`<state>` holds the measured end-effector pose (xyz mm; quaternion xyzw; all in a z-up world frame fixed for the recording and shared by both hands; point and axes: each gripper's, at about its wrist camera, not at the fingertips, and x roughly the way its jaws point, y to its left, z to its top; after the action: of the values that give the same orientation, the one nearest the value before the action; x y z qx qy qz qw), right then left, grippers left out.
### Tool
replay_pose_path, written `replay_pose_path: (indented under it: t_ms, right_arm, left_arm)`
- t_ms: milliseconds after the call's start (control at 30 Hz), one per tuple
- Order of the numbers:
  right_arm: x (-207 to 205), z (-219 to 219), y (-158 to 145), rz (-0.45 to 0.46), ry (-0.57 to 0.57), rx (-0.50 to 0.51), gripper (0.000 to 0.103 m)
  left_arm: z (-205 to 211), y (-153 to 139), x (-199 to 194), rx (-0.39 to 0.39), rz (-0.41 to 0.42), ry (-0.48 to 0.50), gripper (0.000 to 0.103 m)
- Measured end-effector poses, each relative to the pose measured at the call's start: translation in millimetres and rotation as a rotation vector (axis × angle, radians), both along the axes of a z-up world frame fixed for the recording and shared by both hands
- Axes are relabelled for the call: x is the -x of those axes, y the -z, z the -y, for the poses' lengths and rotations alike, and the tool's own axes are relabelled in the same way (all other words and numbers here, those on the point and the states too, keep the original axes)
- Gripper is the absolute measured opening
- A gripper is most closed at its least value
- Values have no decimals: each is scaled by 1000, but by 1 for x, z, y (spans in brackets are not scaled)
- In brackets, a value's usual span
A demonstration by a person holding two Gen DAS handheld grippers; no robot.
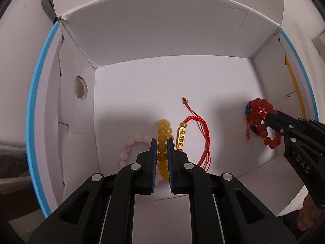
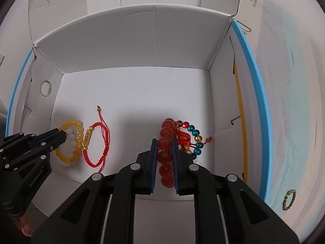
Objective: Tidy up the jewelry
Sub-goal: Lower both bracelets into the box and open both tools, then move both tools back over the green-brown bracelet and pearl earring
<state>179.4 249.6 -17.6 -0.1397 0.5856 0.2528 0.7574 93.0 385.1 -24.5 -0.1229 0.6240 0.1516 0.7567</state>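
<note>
Left wrist view: left tool [image 1: 161,142] clamps yellow beads [image 1: 162,134]; right tool [image 2: 165,142] clamps red beads [image 2: 167,154] inside box [image 2: 126,46].

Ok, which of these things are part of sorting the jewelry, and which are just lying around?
Job: yellow beads in left claw; red beads in right claw; red cord; white box.
Lying about: green bracelet outside box.
</note>
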Motion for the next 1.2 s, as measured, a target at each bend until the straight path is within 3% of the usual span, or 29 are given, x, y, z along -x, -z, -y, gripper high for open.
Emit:
replay_pose_path:
  t_ms: [300, 367, 433, 567, 633, 767, 900, 1200]
  right_arm:
    - [8, -4, 2, 2, -8, 2, 14]
    - [9, -4, -1, 10, -9, -5, 18]
    - [10, -2, -4, 16, -11, -21, 30]
    - [15, 4, -18, 45, -16, -66, 41]
    - [18, 6, -25, 61, -20, -81, 46]
    - [24, 14, -40, 91, -23, -117, 51]
    - [27, 26, -60, 119, -13, -157, 59]
    - [39, 62, -86, 187, 18, -207, 68]
  left_arm:
    - [-1, -10, 3, -35, 28, -3, 12]
    - [-2, -15, 7, -48, 44, -11, 18]
    - [2, -20, 16, -67, 65, -18, 42]
    - [4, -34, 25, -107, 105, -23, 50]
    - [5, -41, 27, -122, 117, -30, 62]
    - [5, -52, 28, -137, 131, -27, 63]
    - [11, -66, 38, -157, 167, -31, 75]
    - [31, -100, 53, -185, 258, -41, 87]
